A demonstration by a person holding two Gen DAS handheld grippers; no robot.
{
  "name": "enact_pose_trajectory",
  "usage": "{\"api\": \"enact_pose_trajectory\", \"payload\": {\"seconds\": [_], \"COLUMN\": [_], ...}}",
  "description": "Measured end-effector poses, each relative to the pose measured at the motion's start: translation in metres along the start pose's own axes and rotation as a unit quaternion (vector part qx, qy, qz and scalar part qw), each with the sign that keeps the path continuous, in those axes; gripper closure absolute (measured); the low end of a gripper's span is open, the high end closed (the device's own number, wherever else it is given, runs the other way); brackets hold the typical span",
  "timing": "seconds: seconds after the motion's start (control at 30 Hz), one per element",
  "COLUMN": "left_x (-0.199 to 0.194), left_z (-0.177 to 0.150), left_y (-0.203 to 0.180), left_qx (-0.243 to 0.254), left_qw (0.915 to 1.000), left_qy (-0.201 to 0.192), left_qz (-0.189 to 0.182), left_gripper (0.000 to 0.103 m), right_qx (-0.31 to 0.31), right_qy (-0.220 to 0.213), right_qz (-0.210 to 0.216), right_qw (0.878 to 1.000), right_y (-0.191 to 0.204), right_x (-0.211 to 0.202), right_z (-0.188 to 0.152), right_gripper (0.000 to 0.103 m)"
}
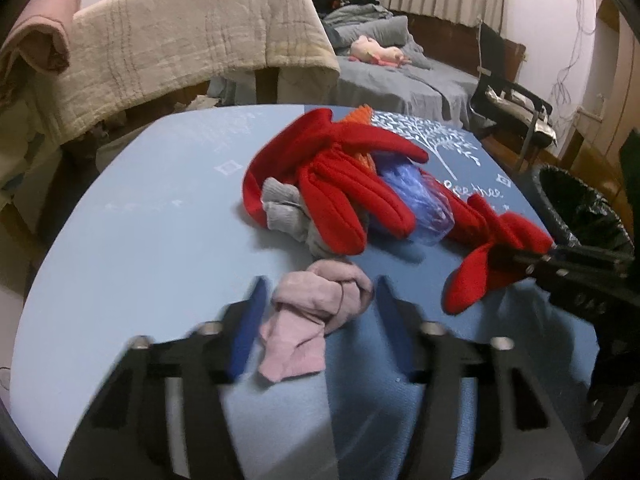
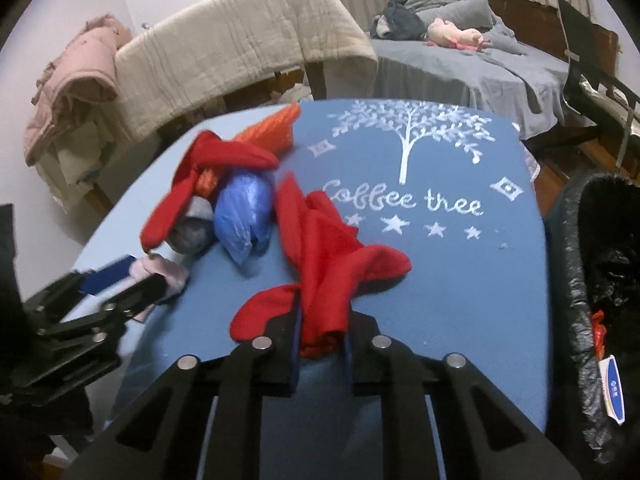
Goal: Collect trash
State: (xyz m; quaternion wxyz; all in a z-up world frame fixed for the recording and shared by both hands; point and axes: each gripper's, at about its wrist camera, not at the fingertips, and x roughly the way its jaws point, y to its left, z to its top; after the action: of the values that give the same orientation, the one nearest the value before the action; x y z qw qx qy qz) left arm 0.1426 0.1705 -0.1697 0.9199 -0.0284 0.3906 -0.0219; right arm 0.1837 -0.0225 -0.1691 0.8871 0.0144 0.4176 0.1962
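Gripping now: we have the right gripper (image 2: 322,354) clamped on a fold of the nearer red cloth (image 2: 332,280), its pads squeezed together on the fabric at the near edge of the blue table (image 2: 460,280).
Left tongs: our left gripper (image 1: 316,304) stands with its fingers apart on either side of a crumpled pink cloth (image 1: 316,312); the pads do not look to press it, so we count it as not held.
Where the trash lies: a heap sits mid-table, with a second red cloth (image 1: 332,184), a grey sock-like piece (image 1: 284,208), a blue plastic bag (image 2: 242,216) and something orange (image 2: 272,128) tangled together.
Bin: the black-lined trash bin (image 2: 592,280) stands just beside the table on the right, mouth open.
Risk, snagging: the held red cloth trails back toward the heap and touches the blue bag; if we lift fast, we judge it could drag the bag or sock off the table.
Risk, thin grip: we pinch only a bunched edge, so the fabric may slip free on the swing to the bin.
Risk, left side: with the pads open, the pink cloth could be nudged away instead of caught.
Risk, crossing: our two grippers sit close, so they may bump.
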Motion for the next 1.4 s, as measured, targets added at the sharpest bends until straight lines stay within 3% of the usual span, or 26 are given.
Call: {"api": "enact_pose_trajectory", "payload": {"seconds": [0.23, 0.47, 0.87, 1.03, 1.17, 1.3, 1.4], "left_x": [-0.009, -0.037, -0.071, -0.072, -0.066, -0.056, -0.049], "left_z": [-0.001, 0.001, 0.022, 0.028, 0.024, 0.014, 0.008], "left_y": [0.001, -0.004, -0.044, -0.06, -0.066, -0.061, -0.055], "left_qx": [-0.009, -0.011, 0.007, 0.017, 0.023, 0.024, 0.024], "left_qw": [0.9998, 0.9989, 0.9951, 0.9938, 0.9947, 0.9964, 0.9972], "left_qy": [-0.017, -0.047, -0.094, -0.102, -0.092, -0.076, -0.069], "left_qz": [0.003, -0.001, -0.029, -0.041, -0.04, -0.027, -0.015], "left_gripper": [0.065, 0.065, 0.065, 0.065, 0.065, 0.065, 0.065], "right_qx": [-0.004, -0.006, 0.0, 0.003, 0.007, 0.009, 0.005], "right_qy": [-0.014, -0.035, -0.073, -0.083, -0.067, -0.047, -0.042], "right_qz": [0.006, 0.01, 0.008, -0.001, -0.003, -0.003, -0.009], "right_qw": [1.0, 0.999, 0.997, 0.997, 0.998, 0.999, 0.999], "right_y": [0.001, 0.0, -0.011, -0.02, -0.028, -0.03, -0.027], "right_x": [-0.018, -0.039, -0.08, -0.09, -0.081, -0.066, -0.055], "right_z": [0.006, 0.008, 0.016, 0.018, 0.013, 0.004, -0.002], "right_gripper": [0.087, 0.087, 0.087, 0.087, 0.087, 0.08, 0.06]}}
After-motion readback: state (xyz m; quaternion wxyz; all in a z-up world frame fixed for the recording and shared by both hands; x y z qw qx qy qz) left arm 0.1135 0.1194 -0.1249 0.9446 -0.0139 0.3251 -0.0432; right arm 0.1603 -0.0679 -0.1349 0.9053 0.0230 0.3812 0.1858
